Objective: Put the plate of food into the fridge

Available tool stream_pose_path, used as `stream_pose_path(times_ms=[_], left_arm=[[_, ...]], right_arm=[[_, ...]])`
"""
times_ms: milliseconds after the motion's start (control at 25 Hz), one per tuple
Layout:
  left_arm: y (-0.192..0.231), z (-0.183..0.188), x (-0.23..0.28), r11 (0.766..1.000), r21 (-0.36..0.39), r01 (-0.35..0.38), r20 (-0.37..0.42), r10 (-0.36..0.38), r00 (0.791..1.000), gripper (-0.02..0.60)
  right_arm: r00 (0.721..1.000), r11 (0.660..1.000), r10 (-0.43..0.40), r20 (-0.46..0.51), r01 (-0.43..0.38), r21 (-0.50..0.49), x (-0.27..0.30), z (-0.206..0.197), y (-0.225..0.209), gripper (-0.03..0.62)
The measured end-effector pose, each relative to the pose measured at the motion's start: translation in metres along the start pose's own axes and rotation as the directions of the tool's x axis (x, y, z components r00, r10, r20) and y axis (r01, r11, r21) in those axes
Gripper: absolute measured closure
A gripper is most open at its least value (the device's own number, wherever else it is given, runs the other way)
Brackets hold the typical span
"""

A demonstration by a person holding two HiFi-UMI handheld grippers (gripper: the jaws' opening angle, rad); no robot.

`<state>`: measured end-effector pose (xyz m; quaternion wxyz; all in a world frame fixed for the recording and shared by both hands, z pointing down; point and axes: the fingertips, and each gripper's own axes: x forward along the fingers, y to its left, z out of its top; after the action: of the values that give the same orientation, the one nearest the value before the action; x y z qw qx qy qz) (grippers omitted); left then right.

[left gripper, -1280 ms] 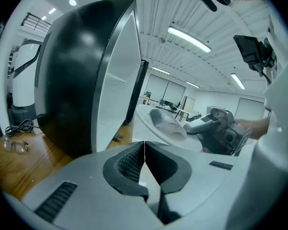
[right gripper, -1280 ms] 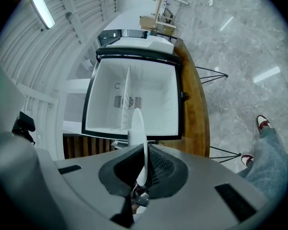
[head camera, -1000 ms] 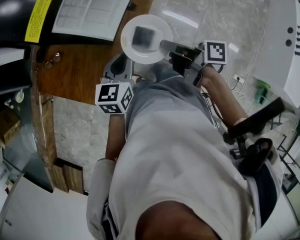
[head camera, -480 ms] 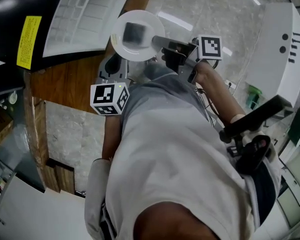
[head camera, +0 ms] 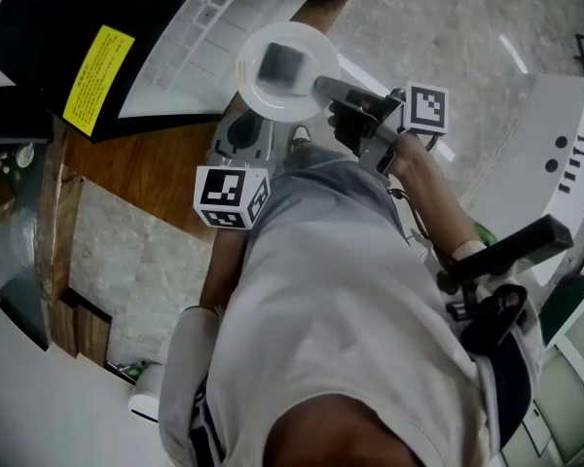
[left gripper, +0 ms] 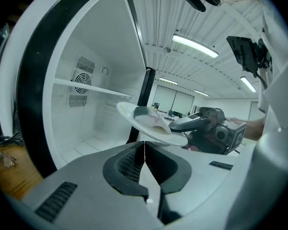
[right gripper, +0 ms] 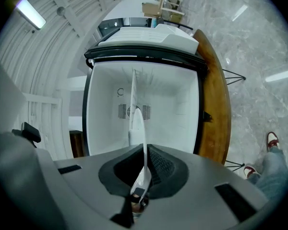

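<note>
The right gripper has its jaws clamped on the rim of the white plate, which it meets edge-on in its own view. The left gripper has its jaws pressed together with nothing between them, and sits low, just beneath the plate in its view. The plate, with a pale piece of food on it, hangs in the air at the upper centre of the head view. It is in front of the open fridge and not yet inside. A shelf crosses the white interior. The plate looks slightly tilted. To do this step well, level it, enter just above a shelf, and set it down before unclamping.
</note>
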<state>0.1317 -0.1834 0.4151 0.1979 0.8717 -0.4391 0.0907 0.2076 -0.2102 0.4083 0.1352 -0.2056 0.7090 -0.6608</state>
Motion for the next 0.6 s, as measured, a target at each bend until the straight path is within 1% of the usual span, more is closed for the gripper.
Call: stream_pose_path(times_ms=[320,480,600], left_arm=[[0.002,0.035,0.015,0.998,0.013,-0.055,0.089,0.053,0.995,0.561],[0.004,0.051,0.022,0.997,0.023,-0.069,0.120,0.066,0.991,0.561],[0.008,0.059,0.028,0.997,0.025,-0.077,0.131,0.073,0.989,0.561]], right_arm=[[0.994,0.995,0.031,-0.101,-0.040,-0.089,0.027,0.026,0.035,0.566],[0.992,0.996,0.031,-0.125,-0.041,-0.080,0.036,0.038,0.044,0.565],[0.993,0.997,0.018,-0.116,-0.026,-0.071,0.043,0.052,0.043,0.565]])
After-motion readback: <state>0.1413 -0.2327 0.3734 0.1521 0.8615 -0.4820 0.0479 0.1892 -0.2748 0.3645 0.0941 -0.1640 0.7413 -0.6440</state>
